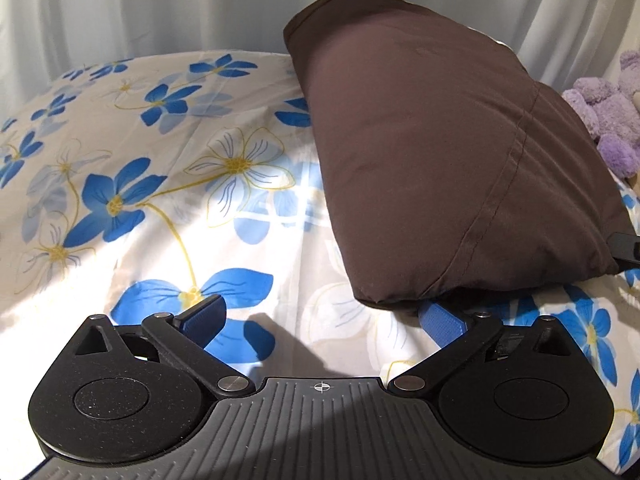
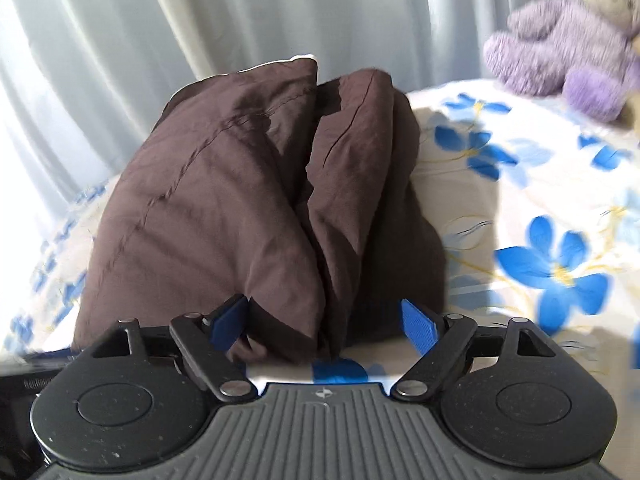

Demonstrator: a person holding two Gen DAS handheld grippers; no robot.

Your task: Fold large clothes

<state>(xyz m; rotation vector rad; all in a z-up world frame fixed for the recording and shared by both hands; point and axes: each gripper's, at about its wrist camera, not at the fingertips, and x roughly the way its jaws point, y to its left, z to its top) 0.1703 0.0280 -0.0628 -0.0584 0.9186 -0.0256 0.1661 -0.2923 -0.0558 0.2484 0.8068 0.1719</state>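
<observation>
A dark brown garment (image 1: 420, 152) lies folded into a thick bundle on the flowered bed sheet (image 1: 120, 200). My left gripper (image 1: 322, 320) stands wide open just in front of the bundle's near left corner. Its right pad (image 1: 442, 322) sits at that corner, partly under the fabric, and its left pad is over bare sheet. In the right wrist view the garment (image 2: 240, 200) shows two folded layers side by side. My right gripper (image 2: 324, 322) is open with the bundle's near edge between its fingers. The left pad (image 2: 230, 322) is at the fabric, the right one stands apart.
A purple plush bear (image 1: 608, 120) (image 2: 568, 48) sits on the bed to the right of the garment. Pale curtains (image 1: 160, 8) (image 2: 160, 40) hang behind the bed. A black part (image 1: 626, 248) shows at the garment's right corner.
</observation>
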